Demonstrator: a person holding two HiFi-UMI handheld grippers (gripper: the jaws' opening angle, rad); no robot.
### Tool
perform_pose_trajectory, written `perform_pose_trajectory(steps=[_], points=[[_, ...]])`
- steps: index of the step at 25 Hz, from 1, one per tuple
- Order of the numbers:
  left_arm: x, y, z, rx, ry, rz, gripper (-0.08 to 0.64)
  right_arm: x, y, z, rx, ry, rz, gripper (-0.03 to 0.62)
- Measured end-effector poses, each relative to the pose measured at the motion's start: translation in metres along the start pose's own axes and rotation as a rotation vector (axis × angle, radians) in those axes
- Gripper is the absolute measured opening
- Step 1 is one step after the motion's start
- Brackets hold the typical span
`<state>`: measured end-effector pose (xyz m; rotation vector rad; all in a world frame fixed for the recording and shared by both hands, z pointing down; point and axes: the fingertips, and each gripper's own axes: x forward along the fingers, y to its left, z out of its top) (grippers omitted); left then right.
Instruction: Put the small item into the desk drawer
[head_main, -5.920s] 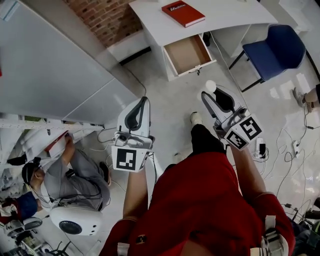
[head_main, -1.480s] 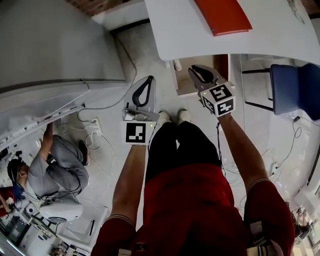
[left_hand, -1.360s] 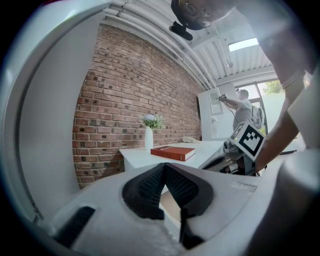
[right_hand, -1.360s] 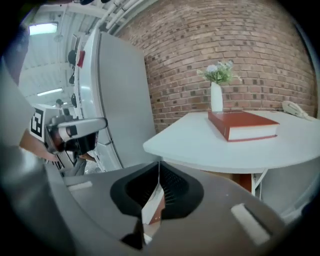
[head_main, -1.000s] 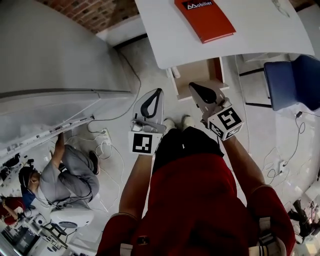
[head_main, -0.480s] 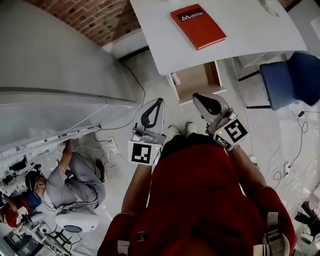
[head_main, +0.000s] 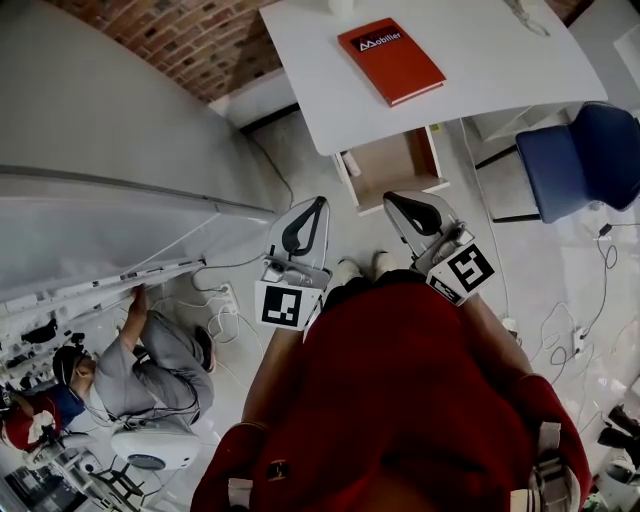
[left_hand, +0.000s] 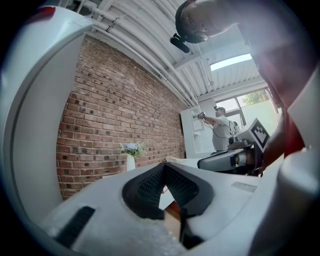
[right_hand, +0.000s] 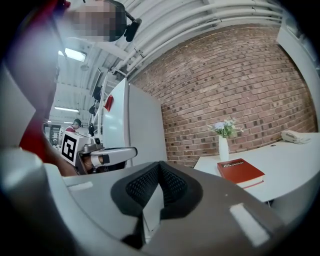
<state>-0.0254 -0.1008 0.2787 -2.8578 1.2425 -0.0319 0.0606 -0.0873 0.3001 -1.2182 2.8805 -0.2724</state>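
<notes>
Head view, drawer (head_main: 392, 166) open below desk (head_main: 480, 70) edge

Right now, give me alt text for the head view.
A person in a red shirt holds the left gripper and right gripper, both shut and empty, in front of a white desk with its drawer open. A red book lies on the desk; a blue chair stands beside it.
</notes>
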Motion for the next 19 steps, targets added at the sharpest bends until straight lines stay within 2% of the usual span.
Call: perform_pose_trajectory(steps=[19], points=[[-0.0071, 0.0045, 0.0067, 0.011, -0.009, 0.004, 0.006, -0.0023, 0.0061, -0.0023, -0.001, 0.013, -0.001, 0.011]])
